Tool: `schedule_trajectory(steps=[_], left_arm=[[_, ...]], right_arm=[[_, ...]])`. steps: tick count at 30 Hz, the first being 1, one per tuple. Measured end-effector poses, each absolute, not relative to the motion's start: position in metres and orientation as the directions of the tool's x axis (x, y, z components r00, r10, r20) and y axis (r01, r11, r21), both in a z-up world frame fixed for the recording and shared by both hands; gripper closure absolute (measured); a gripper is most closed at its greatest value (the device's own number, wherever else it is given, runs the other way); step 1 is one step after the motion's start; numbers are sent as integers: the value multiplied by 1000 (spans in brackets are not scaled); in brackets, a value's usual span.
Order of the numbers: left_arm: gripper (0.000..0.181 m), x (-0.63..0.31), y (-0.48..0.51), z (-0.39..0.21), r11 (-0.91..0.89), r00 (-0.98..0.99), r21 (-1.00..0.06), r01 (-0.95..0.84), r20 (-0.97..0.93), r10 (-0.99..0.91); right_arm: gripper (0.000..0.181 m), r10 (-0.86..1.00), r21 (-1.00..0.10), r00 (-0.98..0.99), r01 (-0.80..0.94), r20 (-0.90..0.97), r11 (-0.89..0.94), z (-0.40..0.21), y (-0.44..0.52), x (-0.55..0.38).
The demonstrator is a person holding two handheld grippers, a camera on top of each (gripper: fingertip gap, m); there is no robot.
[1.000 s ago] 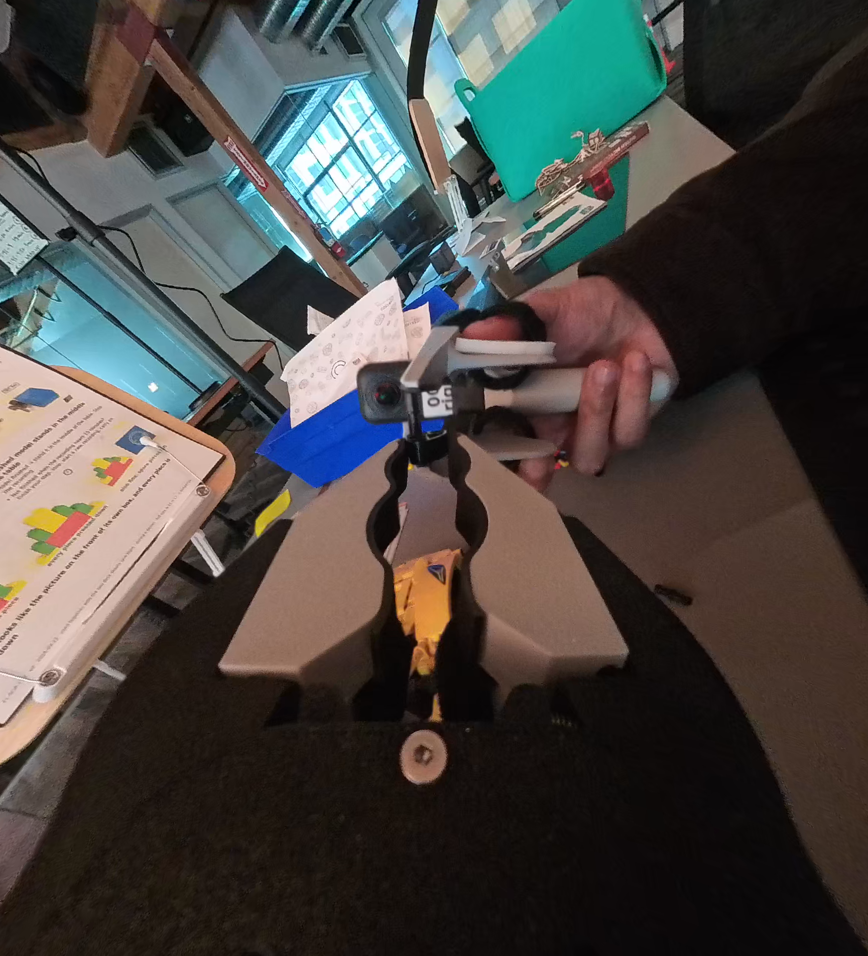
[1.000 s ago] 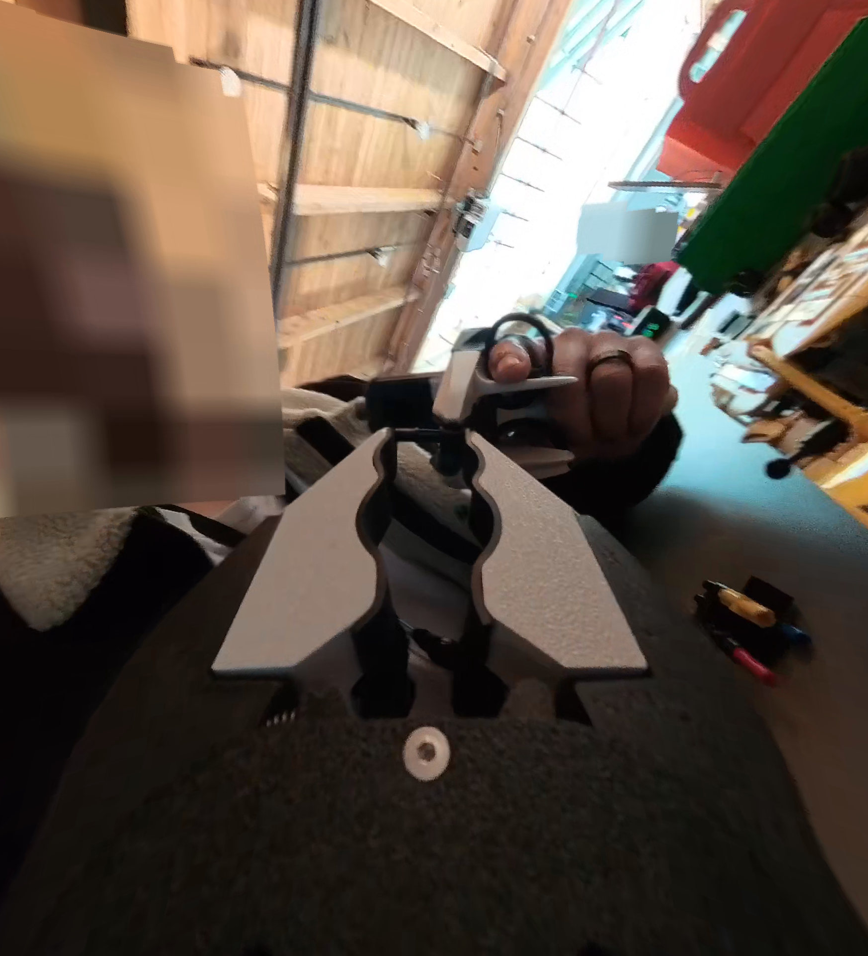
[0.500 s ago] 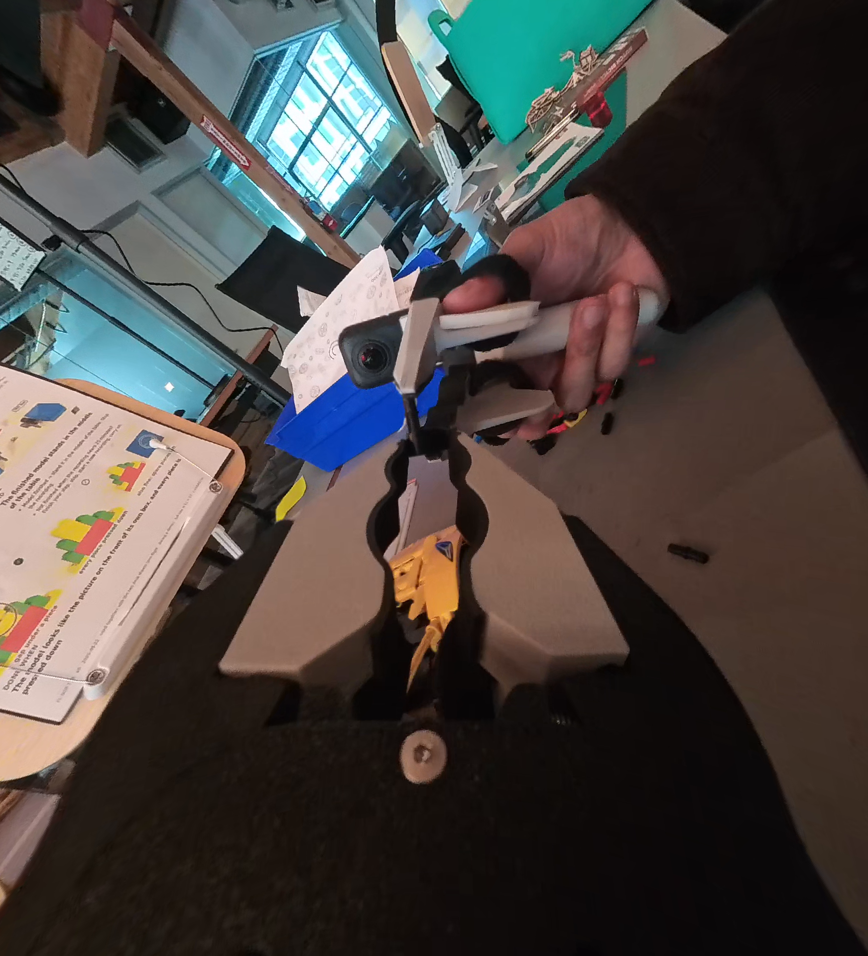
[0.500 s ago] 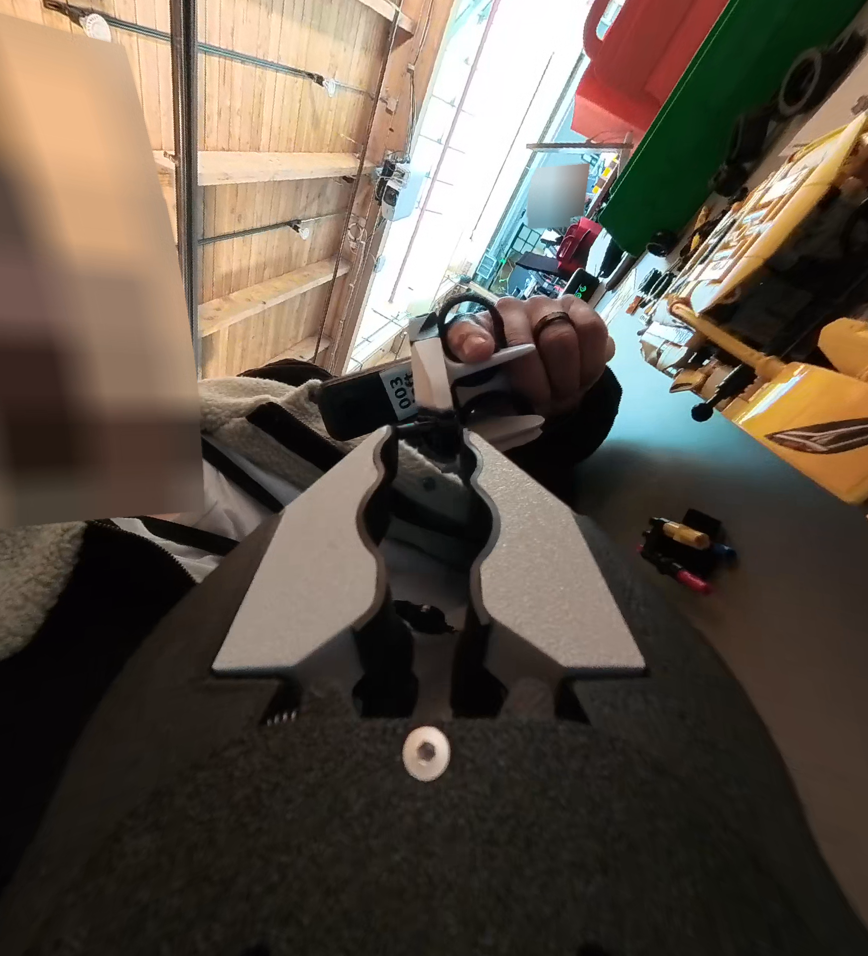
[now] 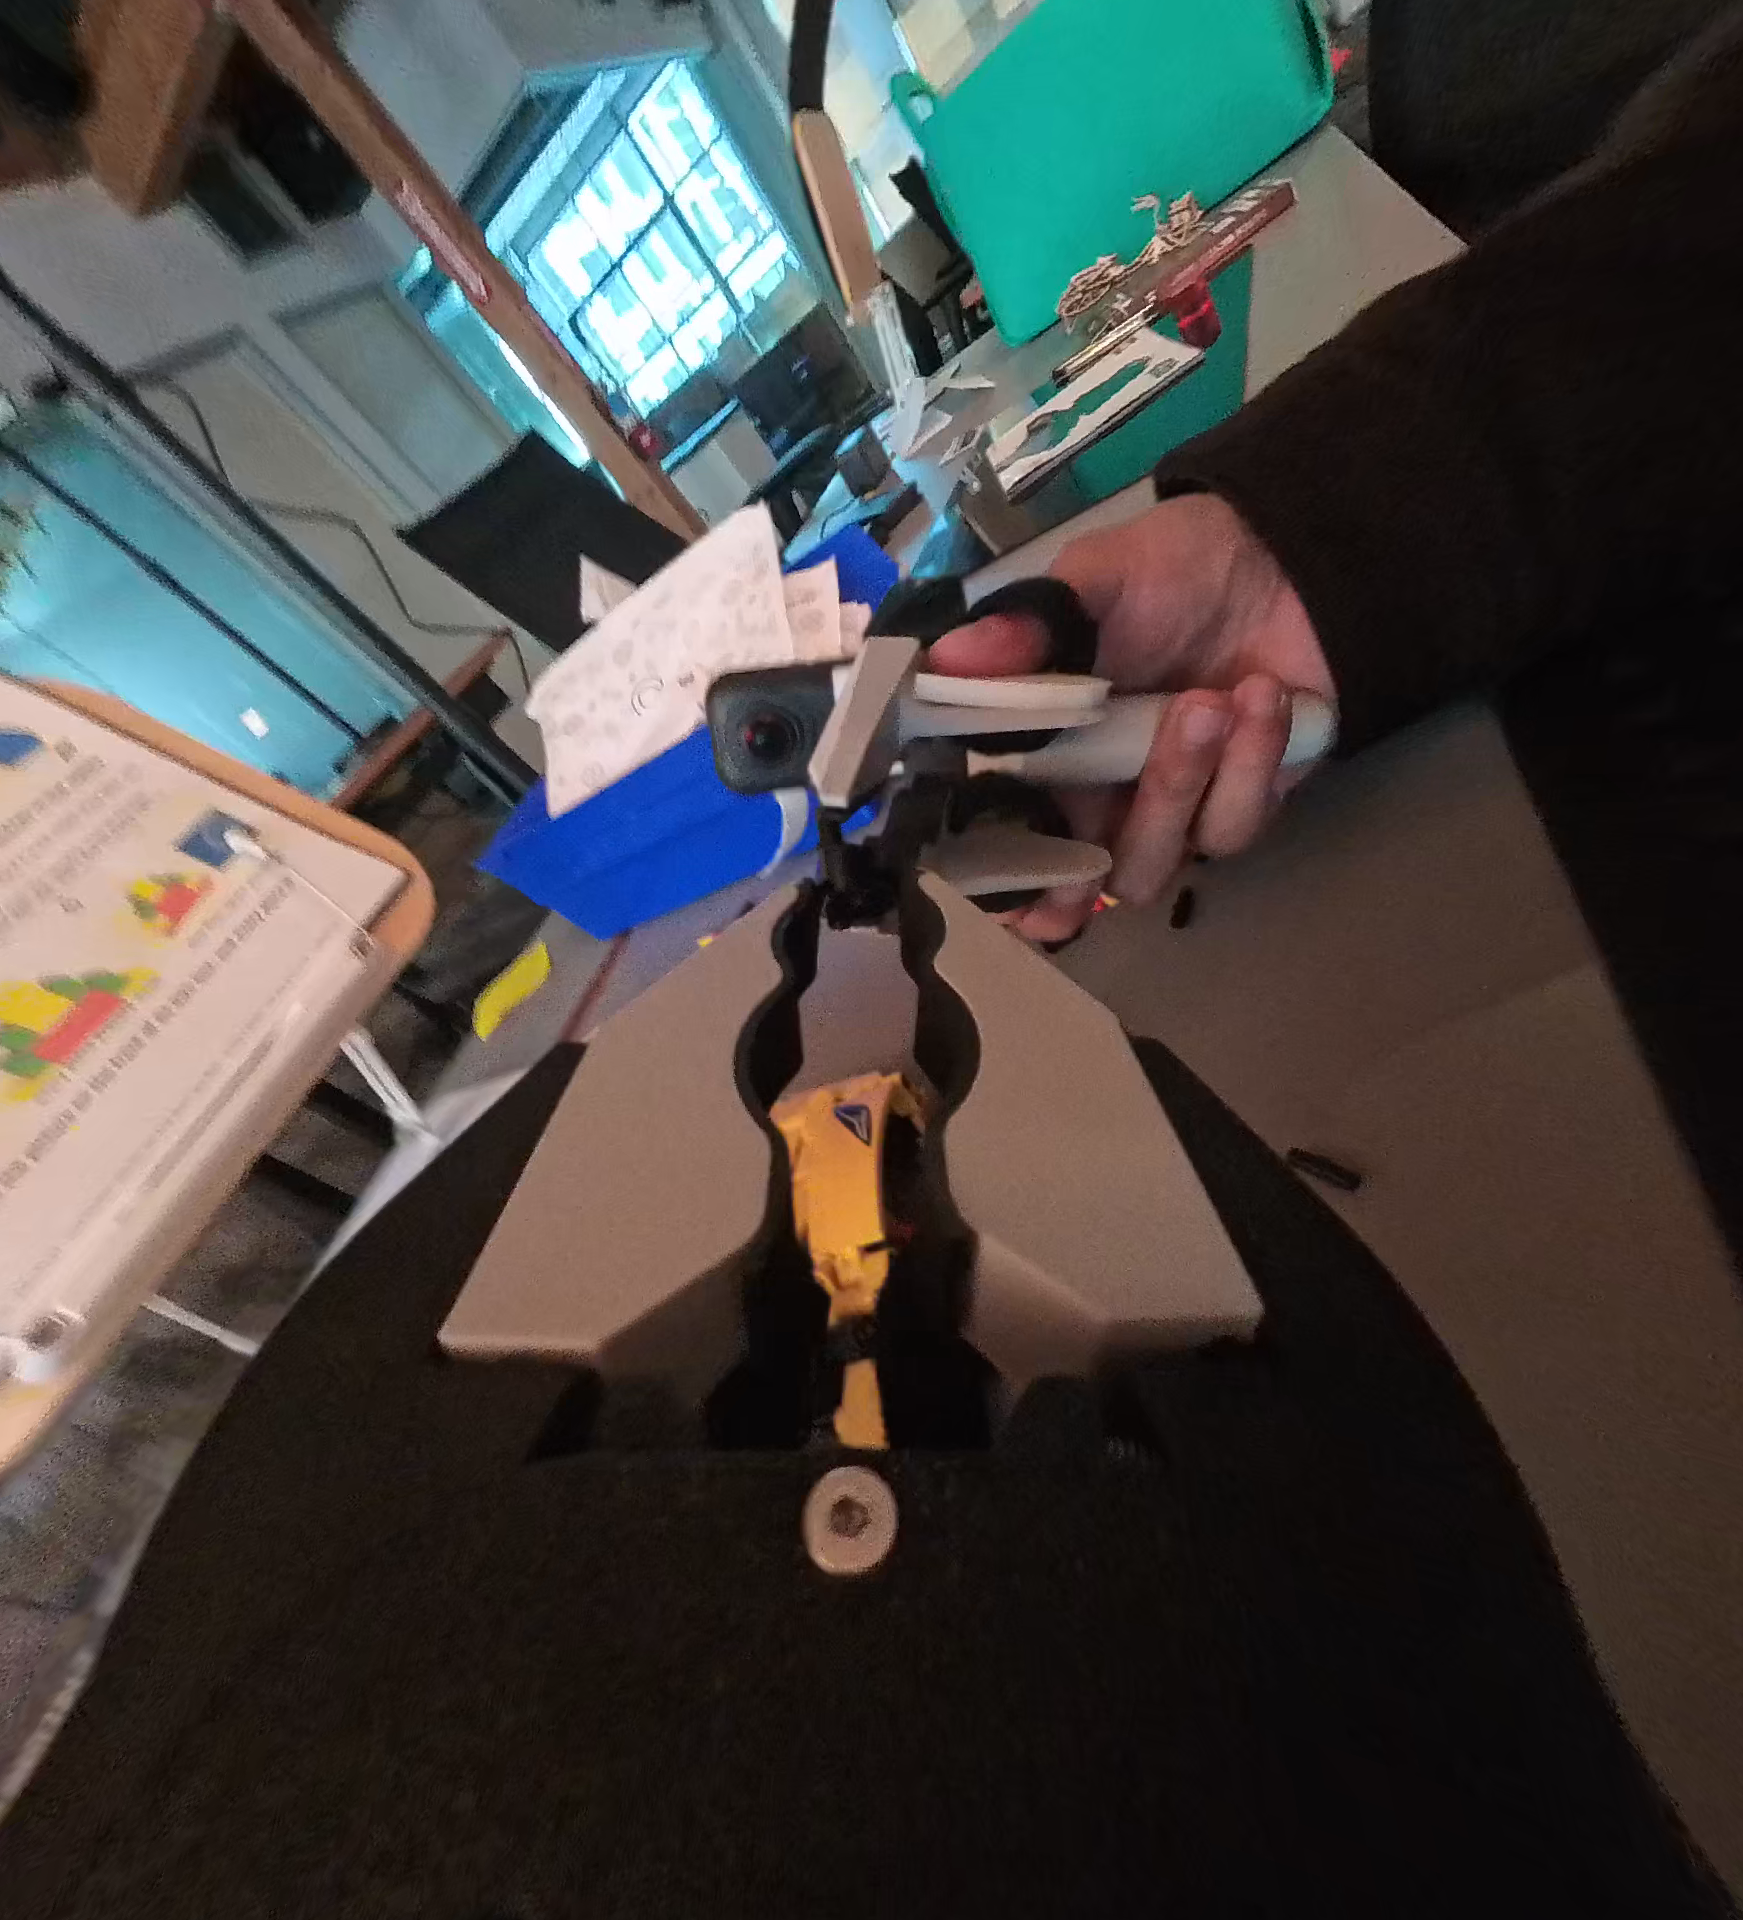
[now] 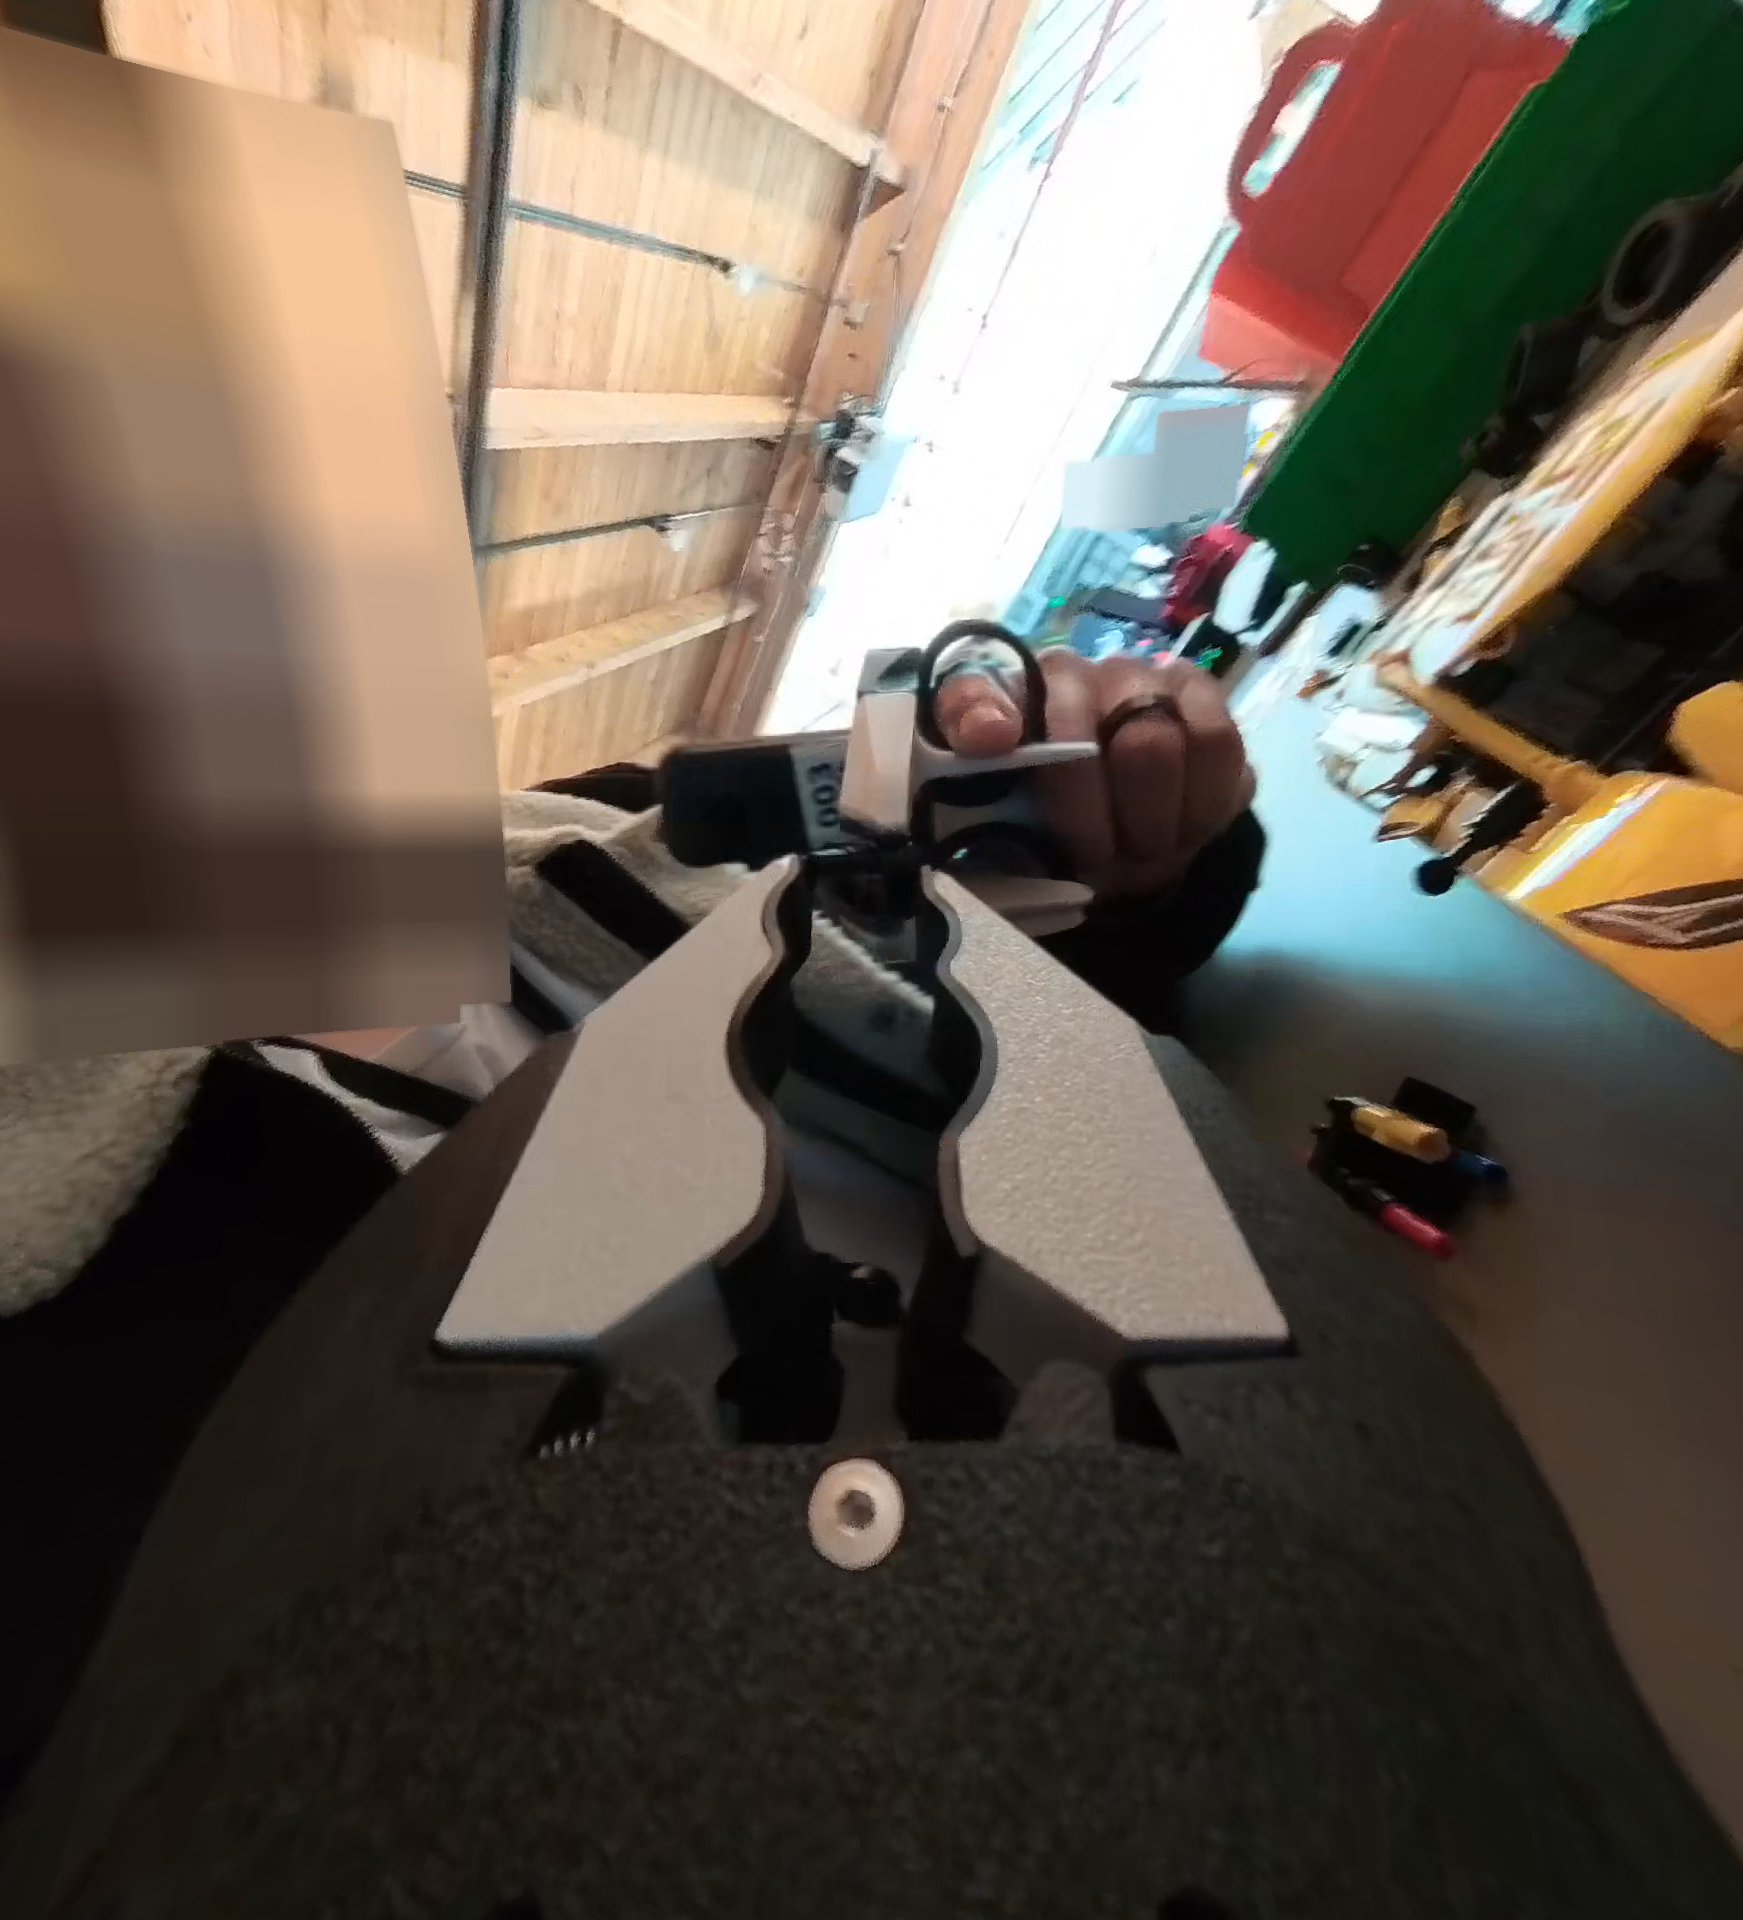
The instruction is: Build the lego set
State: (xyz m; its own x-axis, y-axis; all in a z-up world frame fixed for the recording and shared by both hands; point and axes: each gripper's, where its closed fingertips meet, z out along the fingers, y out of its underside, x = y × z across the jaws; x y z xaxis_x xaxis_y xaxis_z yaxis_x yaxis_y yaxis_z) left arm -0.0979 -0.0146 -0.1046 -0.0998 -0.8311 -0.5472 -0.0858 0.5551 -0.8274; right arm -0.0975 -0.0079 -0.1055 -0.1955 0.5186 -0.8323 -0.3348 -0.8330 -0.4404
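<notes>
A joining step of the build is being carried out in the air above the grey counter (image 5: 1469, 1039). The left gripper (image 5: 851, 914) and the right gripper (image 6: 856, 883) are being held tip to tip. A yellow angled plastic lego piece with a small blue triangle mark (image 5: 841, 1174) is being gripped, as it appears, low between the left fingers, which are drawn in to a narrow gap. The right fingers are being kept equally close, but whether anything is being pinched at their tips cannot be told (the meeting point is dark and blurred). The large yellow lego car model (image 6: 1677, 883) and a small black lego cluster with yellow, blue and red pins (image 6: 1397, 1164) are lying on the counter. Next, careful alignment and a steady press are probably being called for.
</notes>
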Motion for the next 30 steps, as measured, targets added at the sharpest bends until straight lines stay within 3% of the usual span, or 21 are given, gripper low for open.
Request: schedule_trajectory(steps=[3,5,7,9,12,15,17,22,30], left_arm=[[167,-95,-4,-109,382,-104,-915,-128,-371,-923],[167,-93,4,-107,189,-99,-973,-133,-177,-979],[166,-93,9,-102,-24,-117,-993,-113,37,-992],[166,-93,15,-99,-255,-140,-961,-104,268,-953],[166,-94,24,-99,-538,-188,-836,-110,549,-814],[166,-97,33,-97,-693,-222,-713,-107,696,-682],[166,-98,35,-99,-751,-235,-649,-123,754,-613],[167,-99,41,-95,-871,-311,-477,-120,851,-424],[166,-99,40,-91,-877,-344,-464,-123,849,-401]], right_arm=[[164,615,-576,28,-388,-788,-720,-107,8,-89],[136,704,-733,247,-390,-666,-557,-102,16,-83],[128,749,-900,501,-267,-435,-345,-103,22,-83],[126,718,-986,677,-78,-160,-146,-102,26,-86],[142,610,-977,773,213,173,7,-98,27,-87],[130,610,-908,729,418,310,-38,-110,30,-94],[131,556,-858,722,513,412,-31,-110,39,-91],[146,508,-820,707,572,491,-5,-101,50,-97],[168,496,-799,685,600,534,33,-99,50,-106]])
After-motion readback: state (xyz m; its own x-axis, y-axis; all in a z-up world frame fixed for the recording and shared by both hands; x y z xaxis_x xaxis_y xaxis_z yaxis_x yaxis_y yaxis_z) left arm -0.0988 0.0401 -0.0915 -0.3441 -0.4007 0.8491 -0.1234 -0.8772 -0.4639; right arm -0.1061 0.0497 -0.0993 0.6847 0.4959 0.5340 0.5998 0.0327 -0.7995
